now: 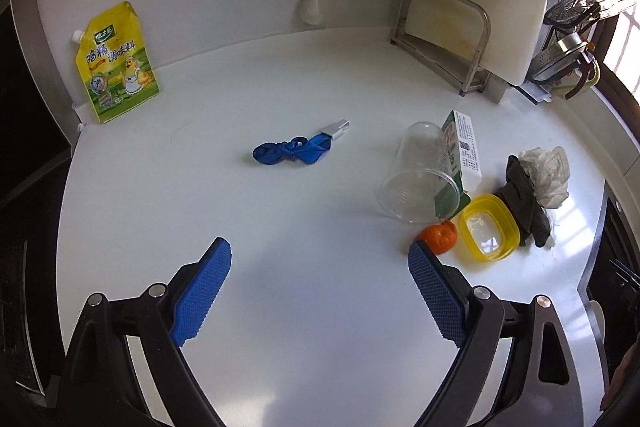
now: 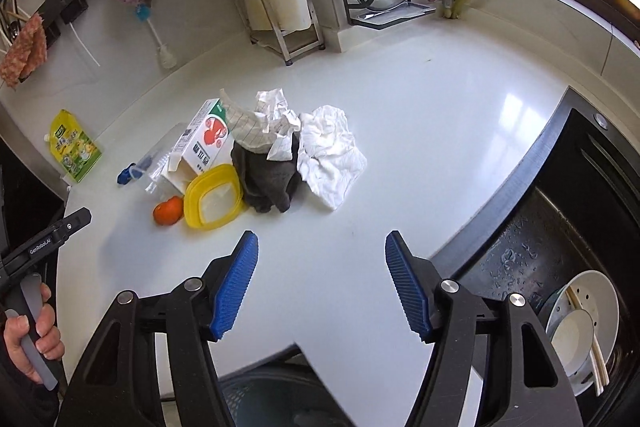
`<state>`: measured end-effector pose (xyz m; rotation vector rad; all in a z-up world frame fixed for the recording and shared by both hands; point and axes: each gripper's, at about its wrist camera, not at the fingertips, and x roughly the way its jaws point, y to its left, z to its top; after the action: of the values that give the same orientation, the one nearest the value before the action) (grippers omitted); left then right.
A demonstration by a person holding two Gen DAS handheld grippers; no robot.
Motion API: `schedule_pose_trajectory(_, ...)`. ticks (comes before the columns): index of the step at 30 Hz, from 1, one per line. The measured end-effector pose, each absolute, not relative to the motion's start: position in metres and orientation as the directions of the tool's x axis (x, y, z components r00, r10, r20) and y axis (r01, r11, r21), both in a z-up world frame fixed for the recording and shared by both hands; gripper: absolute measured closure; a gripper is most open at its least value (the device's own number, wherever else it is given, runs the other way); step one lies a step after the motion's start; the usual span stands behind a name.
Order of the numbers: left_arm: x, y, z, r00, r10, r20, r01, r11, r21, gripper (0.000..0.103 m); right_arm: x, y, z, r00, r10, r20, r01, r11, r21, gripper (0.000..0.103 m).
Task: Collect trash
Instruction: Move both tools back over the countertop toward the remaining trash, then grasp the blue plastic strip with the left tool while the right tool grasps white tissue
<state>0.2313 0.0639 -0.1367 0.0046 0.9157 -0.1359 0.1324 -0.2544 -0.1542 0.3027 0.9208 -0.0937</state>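
Trash lies on the white counter. In the left wrist view: a blue deflated balloon, a clear plastic cup on its side, a juice carton, an orange peel, a yellow lid, a dark cloth, crumpled paper. My left gripper is open and empty, nearer than the balloon. In the right wrist view my right gripper is open and empty, just short of the dark cloth, white tissue, crumpled paper, carton, lid and peel.
A yellow seasoning pouch leans on the back wall. A metal rack with a cutting board stands at the back right. A sink with dishes lies right of the right gripper. A bin shows below the counter edge.
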Motion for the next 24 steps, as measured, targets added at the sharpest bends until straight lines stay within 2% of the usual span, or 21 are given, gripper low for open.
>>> schedule_pose_trajectory(11, 0.291, 0.055, -0.165, 0.593, -0.146, -0.792, 0.172, 0.984, -0.053, 0.015, 0.212, -0.277, -0.191, 0.603, -0.002, -0.797, 0.247, 0.951, 0.184, 0.038)
schedule_pose_trajectory(24, 0.315, 0.056, -0.175, 0.595, -0.155, -0.789, 0.179, 0.982, -0.057, 0.015, 0.248, -0.277, -0.215, 0.592, 0.0, -0.806, 0.238, 0.955, 0.175, 0.038)
